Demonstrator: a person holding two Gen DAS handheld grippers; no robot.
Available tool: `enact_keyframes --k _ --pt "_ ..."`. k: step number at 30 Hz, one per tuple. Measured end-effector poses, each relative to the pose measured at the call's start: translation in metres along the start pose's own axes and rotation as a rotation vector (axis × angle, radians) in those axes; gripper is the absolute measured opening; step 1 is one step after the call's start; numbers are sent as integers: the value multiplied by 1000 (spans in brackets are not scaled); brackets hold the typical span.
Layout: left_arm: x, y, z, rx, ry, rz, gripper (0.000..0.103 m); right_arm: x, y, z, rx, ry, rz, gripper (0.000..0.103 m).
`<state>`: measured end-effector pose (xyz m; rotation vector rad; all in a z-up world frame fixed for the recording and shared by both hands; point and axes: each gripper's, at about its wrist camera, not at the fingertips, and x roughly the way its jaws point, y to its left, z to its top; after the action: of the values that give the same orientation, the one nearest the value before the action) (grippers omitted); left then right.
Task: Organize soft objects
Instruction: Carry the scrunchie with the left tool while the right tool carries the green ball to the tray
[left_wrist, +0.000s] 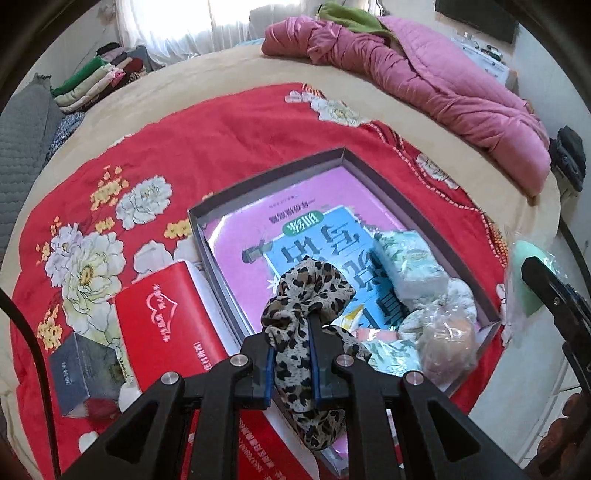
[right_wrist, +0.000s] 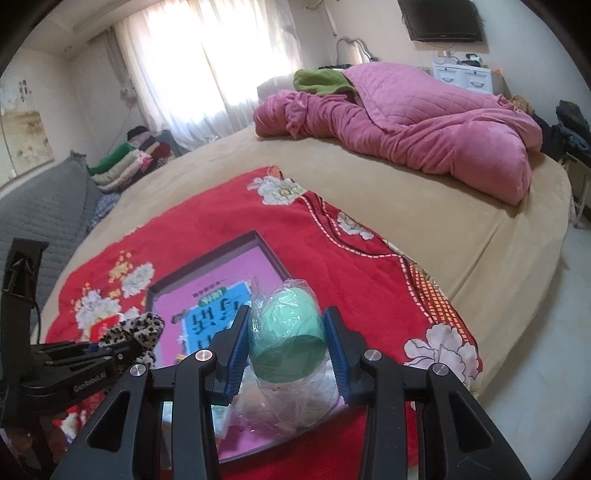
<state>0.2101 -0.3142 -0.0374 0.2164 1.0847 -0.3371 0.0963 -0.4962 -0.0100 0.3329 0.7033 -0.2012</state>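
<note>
My left gripper (left_wrist: 291, 325) is shut on a leopard-print fabric scrunchie (left_wrist: 306, 288), which hangs over the near part of a shallow grey box (left_wrist: 280, 168). The box has a pink and blue printed sheet on its bottom and holds a pale floral packet (left_wrist: 402, 258) and a plastic-wrapped peach sponge (left_wrist: 447, 339). My right gripper (right_wrist: 286, 321) is shut on a mint-green egg-shaped sponge in clear plastic wrap (right_wrist: 288, 332), held above the box's right side (right_wrist: 207, 251). The left gripper with the scrunchie (right_wrist: 136, 330) shows at the left of the right wrist view.
The box lies on a red floral blanket (left_wrist: 229, 129) spread over a tan round bed (right_wrist: 424, 218). A red carton (left_wrist: 166, 325) and a dark small box (left_wrist: 85, 373) sit left of the grey box. A pink quilt (left_wrist: 424, 77) lies at the far side; folded clothes (left_wrist: 96, 81) are stacked at the left.
</note>
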Motion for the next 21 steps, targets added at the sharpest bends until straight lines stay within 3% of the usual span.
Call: enact_keyframes --k 13,21 --pt "14 4 -5 -18 27 -40 15 37 0 -14 -41 63 -57 41" --pt "16 4 -5 -19 35 -41 15 49 1 -18 -45 92 -48 42"
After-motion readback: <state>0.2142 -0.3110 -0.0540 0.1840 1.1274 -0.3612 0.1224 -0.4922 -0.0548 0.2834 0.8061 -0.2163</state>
